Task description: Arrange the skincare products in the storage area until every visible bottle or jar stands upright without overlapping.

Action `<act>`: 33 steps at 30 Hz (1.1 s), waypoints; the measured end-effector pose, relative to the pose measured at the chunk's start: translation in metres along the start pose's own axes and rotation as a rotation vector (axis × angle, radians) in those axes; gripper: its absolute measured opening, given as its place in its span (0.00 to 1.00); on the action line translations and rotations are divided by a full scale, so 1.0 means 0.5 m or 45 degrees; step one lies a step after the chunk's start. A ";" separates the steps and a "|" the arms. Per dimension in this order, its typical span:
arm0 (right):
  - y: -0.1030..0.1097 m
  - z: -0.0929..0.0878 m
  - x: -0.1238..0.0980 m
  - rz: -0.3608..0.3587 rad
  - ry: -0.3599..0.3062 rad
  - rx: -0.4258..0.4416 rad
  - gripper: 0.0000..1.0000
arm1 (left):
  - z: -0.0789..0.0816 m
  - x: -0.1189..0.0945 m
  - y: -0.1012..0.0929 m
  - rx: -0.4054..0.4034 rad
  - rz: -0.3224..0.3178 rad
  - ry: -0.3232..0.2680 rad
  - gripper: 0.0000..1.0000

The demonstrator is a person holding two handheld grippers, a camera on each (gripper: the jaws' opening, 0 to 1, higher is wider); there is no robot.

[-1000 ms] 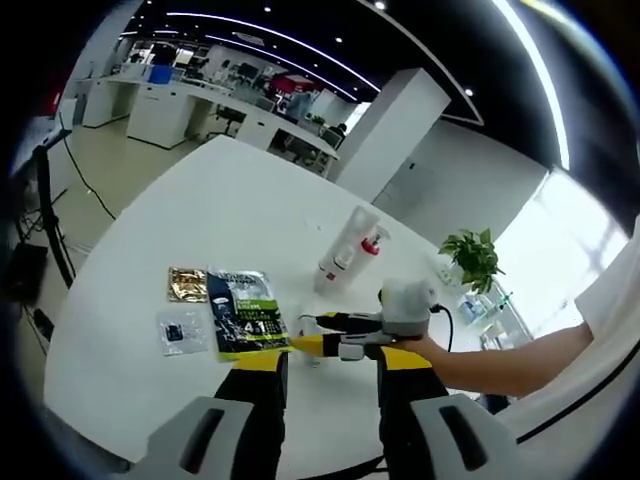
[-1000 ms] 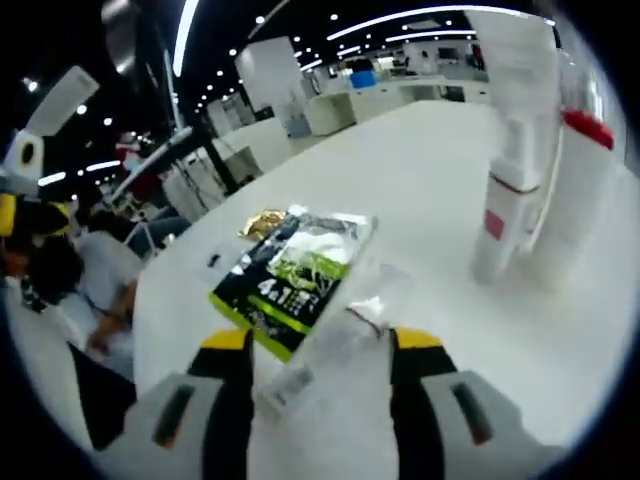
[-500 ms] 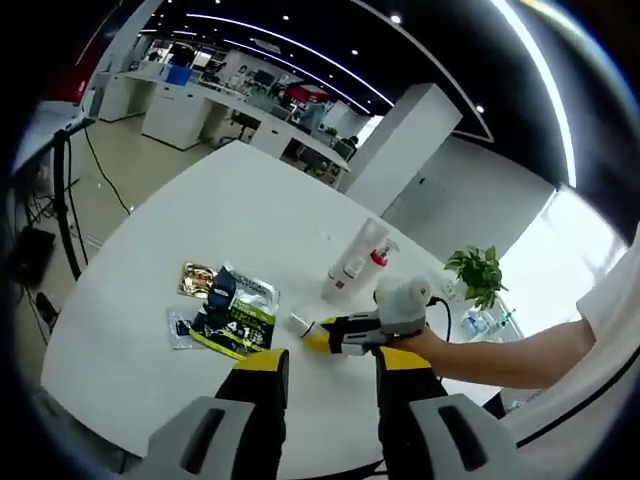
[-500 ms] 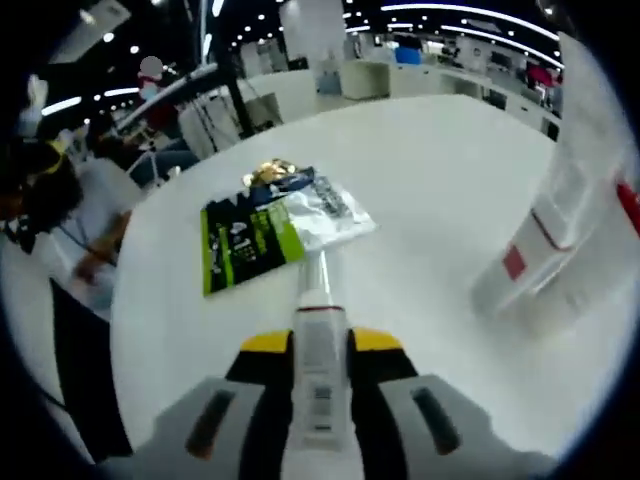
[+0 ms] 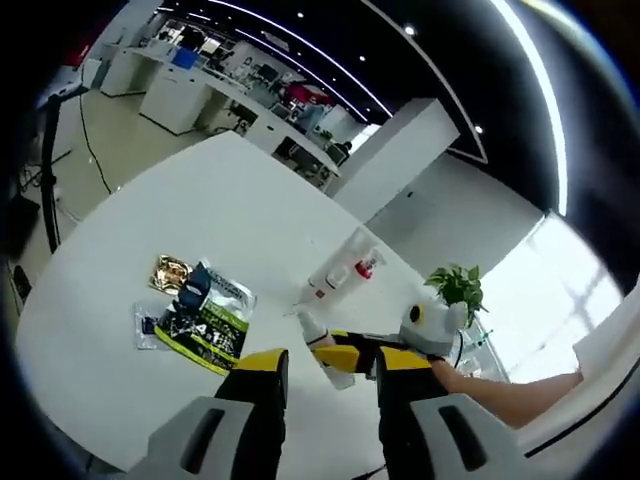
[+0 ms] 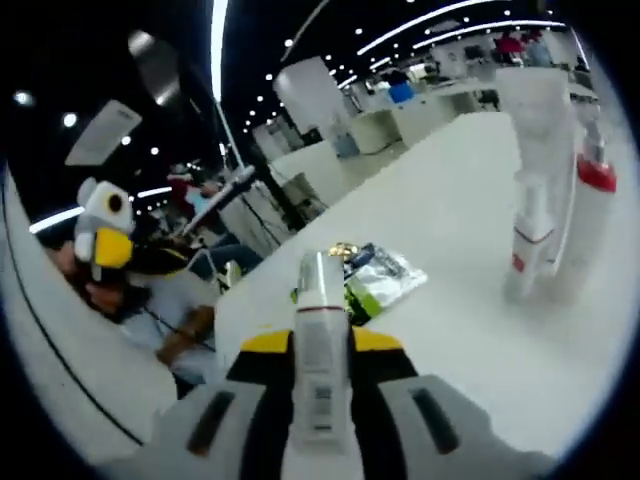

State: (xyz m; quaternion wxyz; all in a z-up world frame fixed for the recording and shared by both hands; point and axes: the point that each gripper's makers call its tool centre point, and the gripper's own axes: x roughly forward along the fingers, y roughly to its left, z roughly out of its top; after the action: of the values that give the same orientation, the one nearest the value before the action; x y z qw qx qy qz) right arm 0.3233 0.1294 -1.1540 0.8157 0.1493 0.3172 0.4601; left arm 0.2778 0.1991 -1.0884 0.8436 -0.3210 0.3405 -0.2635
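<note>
Since the earlier frame the right tongs have lifted the small white tube from lying flat toward the sachets, so it now points up, above the tabletop. They are closed on this tube, which stands between the yellow tips with its silver cap on top.

Taking the tube as landmark, in the right gripper view the green and black sachet lies just behind it on the tabletop, and a small gold sachet lies at the far edge of that one. To the right of the tube, well apart, a tall white bottle stands upright, and close behind it stands a spray bottle with a red collar.

In the left gripper view the left tongs are open and hold nothing; they hover above the near edge of the tabletop. Just beyond their tips is the tube in the right tongs, and a hand holds that tool. To the left of the tube lie the green and black sachet, a small clear sachet partly under it, and the gold sachet. Behind the tube the white bottle and the spray bottle stand together. Farther right, a green plant stands.
</note>
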 end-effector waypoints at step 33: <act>0.122 0.048 -0.043 0.034 -0.004 -0.237 0.29 | 0.001 0.098 -0.063 0.379 -0.069 0.175 0.21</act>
State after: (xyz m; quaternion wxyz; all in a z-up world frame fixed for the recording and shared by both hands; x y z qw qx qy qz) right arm 0.2910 0.1447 -1.0950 0.8204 0.0777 0.2697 0.4981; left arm 0.3017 0.1462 -1.0852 0.8491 -0.1825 0.3459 -0.3550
